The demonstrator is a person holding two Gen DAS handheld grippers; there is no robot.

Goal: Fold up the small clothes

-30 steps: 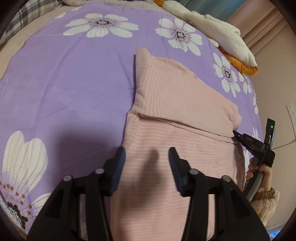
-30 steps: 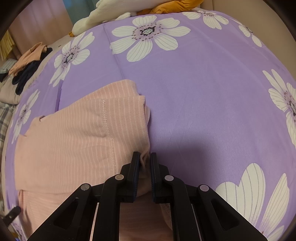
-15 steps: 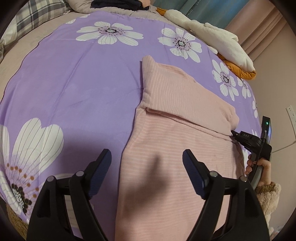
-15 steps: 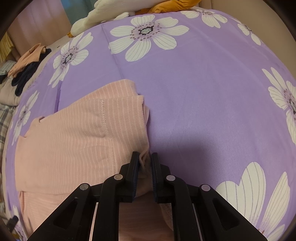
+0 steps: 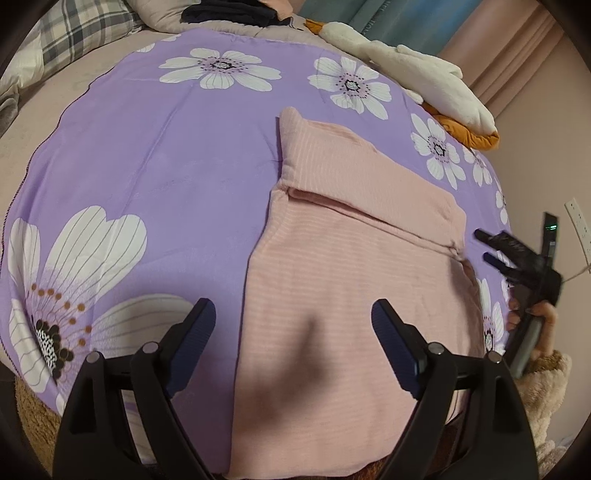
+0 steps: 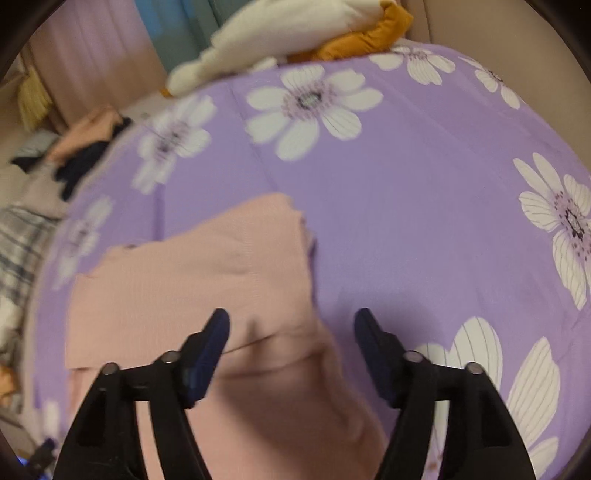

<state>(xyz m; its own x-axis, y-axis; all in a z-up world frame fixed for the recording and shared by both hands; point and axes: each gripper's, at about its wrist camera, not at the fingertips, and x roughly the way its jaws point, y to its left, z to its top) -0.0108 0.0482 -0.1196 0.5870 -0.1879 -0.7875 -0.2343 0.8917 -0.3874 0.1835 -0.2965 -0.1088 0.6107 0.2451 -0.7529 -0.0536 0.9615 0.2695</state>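
Observation:
A pink striped garment (image 5: 343, 295) lies on the purple flowered bedspread (image 5: 166, 166), its far part folded over the rest. My left gripper (image 5: 293, 325) is open and empty, held above the garment's near left edge. My right gripper (image 6: 291, 332) is open and empty, raised just above the garment's (image 6: 207, 273) right edge; this view is blurred. In the left wrist view the right gripper (image 5: 491, 245) shows at the garment's right edge, jaws apart, with the hand that holds it.
A white and orange plush toy (image 5: 424, 85) lies at the bed's far right edge. Dark and pink clothes (image 6: 85, 147) sit at the far end, a plaid pillow (image 5: 81, 33) beside them. A wall (image 5: 546, 155) stands to the right.
My right gripper let go of the garment's edge, opened and drew back. My left gripper opened wider and pulled back toward the near edge.

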